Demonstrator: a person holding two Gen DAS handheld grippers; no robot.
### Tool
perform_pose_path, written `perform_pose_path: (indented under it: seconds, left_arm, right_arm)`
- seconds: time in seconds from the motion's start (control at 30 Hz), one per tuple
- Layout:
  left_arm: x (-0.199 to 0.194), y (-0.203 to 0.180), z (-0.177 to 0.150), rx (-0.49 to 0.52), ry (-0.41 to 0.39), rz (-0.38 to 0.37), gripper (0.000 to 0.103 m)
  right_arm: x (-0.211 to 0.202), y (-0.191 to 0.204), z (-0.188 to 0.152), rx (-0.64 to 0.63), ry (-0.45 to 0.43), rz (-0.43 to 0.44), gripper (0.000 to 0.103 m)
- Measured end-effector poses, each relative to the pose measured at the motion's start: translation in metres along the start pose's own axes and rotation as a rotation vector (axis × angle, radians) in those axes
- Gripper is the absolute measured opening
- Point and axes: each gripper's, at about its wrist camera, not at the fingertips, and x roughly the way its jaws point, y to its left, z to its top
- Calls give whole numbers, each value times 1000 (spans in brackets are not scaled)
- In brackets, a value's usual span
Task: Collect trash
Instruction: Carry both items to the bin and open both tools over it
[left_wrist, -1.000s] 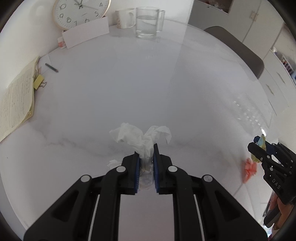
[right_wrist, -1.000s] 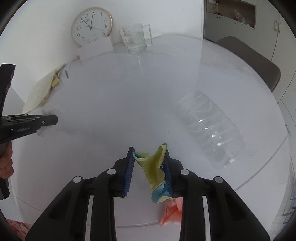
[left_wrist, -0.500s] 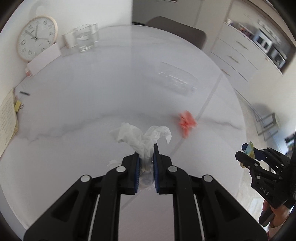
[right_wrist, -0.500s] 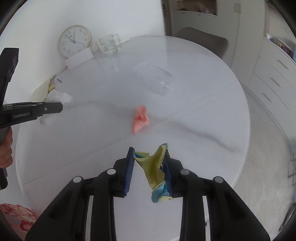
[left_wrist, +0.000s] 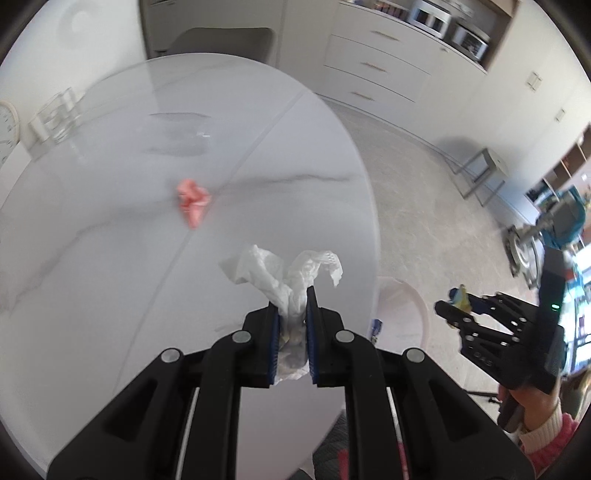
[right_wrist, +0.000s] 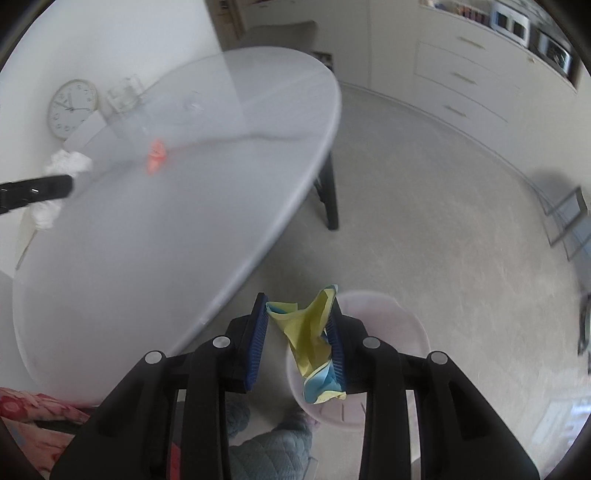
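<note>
Clamped tight in the left gripper (left_wrist: 291, 295): a crumpled white tissue (left_wrist: 280, 269), carried above the marble table (left_wrist: 110, 295) near its edge. Pinched in the right gripper (right_wrist: 297, 299), with jaws just starting to part: a yellow-and-blue paper wad (right_wrist: 306, 332), hanging directly over a pale bin (right_wrist: 388, 321) on the floor.

Only from the left wrist: the hand (left_wrist: 532, 406) and pale cuff behind the right gripper, off the table's side. Only from the right wrist: the bin's open mouth under the wad, a table leg (right_wrist: 330, 192), a round clock (right_wrist: 72, 109) against the wall. In both: an orange paper scrap (left_wrist: 192, 201) left lying on the tabletop.

Compared with a second ago: both pieces of trash swung away from mid-table toward the bin side; floor and cabinets now filling the right wrist view in place of tabletop.
</note>
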Motion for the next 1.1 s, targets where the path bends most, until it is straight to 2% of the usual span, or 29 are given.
perform_pose_path:
  seconds: [0.13, 0.2, 0.27, 0.4, 0.63, 0.83, 0.87, 0.93, 1.1]
  left_arm:
    - [15, -44, -5, 66, 40, -25, 12]
    - [26, -64, -7, 89, 71, -45, 12]
    - [39, -79, -8, 100, 108, -78, 12]
    - [61, -107, -15, 123, 165, -111, 12]
    - [99, -159, -19, 171, 250, -164, 12]
    - [117, -193, -27, 202, 308, -199, 14]
    - [118, -200, -30, 211, 312, -208, 17]
    - [117, -205, -30, 222, 309, -208, 49]
    - [106, -207, -25, 234, 258, -182, 75]
  right_arm:
    - [23, -31, -25, 46, 53, -9, 36]
    - [31, -41, -34, 57, 85, -4, 65]
    - [33, -51, -42, 68, 97, -9, 81]
    - [21, -66, -49, 58, 79, -52, 97]
    - [-8, -113, -61, 92, 51, -95, 98]
    - [-25, -147, -65, 140, 24, -110, 100]
    - [-27, -153, -66, 149, 21, -111, 100]
    - [-28, -160, -65, 158, 16, -109, 100]
    - [-30, -168, -62, 164, 4, -98, 100]
